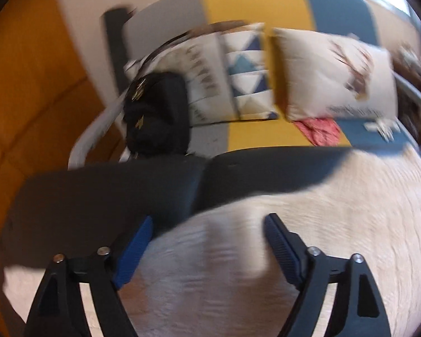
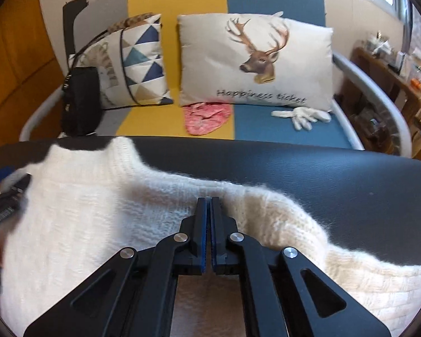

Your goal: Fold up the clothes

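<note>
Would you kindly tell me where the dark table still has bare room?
The dark table is bare behind the white sweater, toward the sofa. Its left end is crowded by the left gripper.

Bare black table (image 2: pixel 336 174) free right of the sweater (image 2: pixel 98 210), sofa (image 2: pixel 280 123) with cushions (image 2: pixel 255 59) close behind

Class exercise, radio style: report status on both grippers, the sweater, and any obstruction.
Left gripper open over the white sweater. Right gripper shut, grip on knit unclear. Sweater lies on the dark table. Nothing in the way.
</note>
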Available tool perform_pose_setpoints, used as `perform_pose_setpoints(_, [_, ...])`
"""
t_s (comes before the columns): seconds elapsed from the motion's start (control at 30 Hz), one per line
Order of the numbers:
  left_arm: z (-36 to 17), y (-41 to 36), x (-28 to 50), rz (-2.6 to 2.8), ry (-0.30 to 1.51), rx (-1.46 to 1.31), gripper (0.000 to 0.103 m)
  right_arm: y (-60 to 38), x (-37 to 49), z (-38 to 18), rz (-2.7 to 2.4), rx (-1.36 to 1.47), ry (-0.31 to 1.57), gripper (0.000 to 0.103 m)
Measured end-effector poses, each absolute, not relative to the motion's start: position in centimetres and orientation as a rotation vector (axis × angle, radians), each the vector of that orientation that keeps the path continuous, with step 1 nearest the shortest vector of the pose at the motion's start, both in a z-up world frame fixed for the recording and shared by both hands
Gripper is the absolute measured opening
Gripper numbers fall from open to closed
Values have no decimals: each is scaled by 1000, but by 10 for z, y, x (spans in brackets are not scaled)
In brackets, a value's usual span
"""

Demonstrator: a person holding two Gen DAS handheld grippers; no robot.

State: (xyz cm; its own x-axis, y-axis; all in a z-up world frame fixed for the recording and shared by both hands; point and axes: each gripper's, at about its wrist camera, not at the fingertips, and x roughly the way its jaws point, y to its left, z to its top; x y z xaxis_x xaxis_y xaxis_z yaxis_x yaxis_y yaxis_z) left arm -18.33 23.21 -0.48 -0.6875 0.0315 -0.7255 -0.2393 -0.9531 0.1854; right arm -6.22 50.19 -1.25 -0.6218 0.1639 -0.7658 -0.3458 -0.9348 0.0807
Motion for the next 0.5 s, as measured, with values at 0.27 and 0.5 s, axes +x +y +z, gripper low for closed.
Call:
perform_pose_setpoints(0.27, [-6,218,-189,2651,265,-1271,98,506,-63,-6,2593,-1210,307,3])
perform_pose_setpoints(0.5, [20,195,-112,2574,237,-1238,78,475,12,36,2695,-1173,548,19])
